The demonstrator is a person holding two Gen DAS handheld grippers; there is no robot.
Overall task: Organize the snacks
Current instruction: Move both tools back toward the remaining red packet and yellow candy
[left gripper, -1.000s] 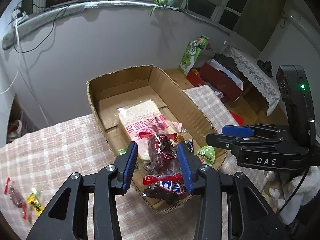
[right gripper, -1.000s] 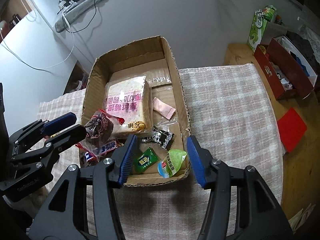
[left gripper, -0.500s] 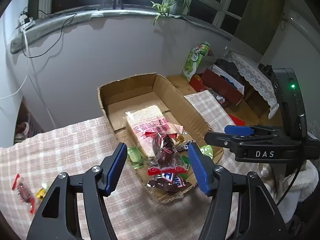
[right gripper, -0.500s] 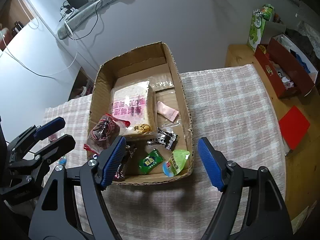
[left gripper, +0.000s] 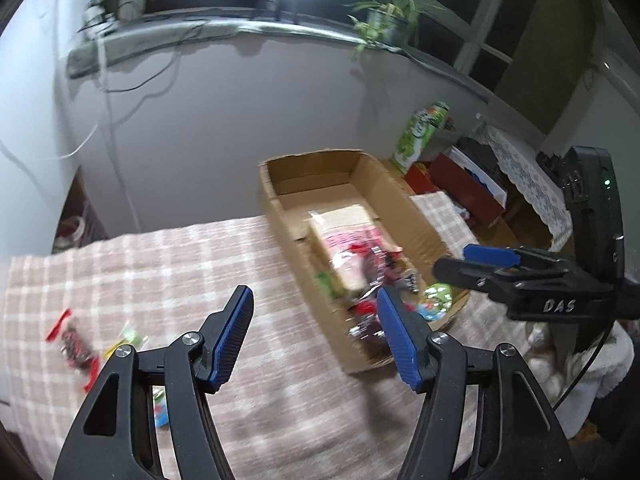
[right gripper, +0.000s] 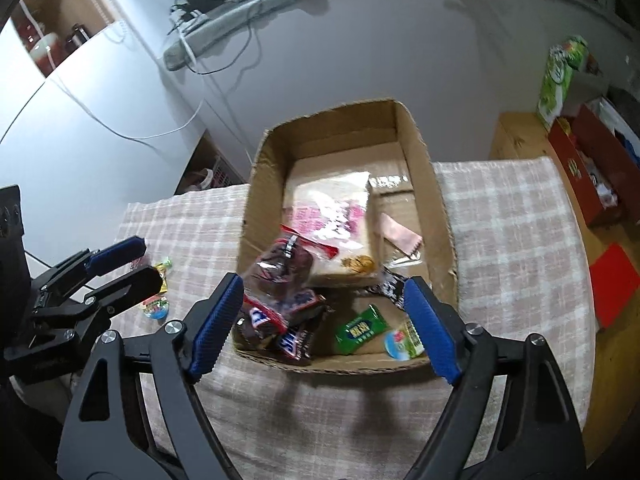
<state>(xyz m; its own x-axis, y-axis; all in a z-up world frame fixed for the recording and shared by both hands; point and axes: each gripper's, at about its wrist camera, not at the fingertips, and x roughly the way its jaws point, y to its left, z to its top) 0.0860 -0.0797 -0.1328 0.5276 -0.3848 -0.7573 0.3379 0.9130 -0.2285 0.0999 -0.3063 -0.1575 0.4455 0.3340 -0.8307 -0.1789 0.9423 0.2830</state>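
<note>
The left gripper [left gripper: 316, 336] is wide open and holds nothing, above the checked tablecloth [left gripper: 192, 264]. The right gripper [right gripper: 324, 324] is also spread open and empty, over the near end of the cardboard box [right gripper: 256, 184]. The box holds the snacks: a big bread pack [right gripper: 336, 220] with pink print, a dark red-tied bag [right gripper: 280, 268], chocolate bars [right gripper: 296, 340], a green packet [right gripper: 360, 330]. Only the left view (rather blurred) shows the loose red candy bag [left gripper: 74, 346] far left on the cloth; the right view shows small candies [right gripper: 158, 306] beside the box.
</note>
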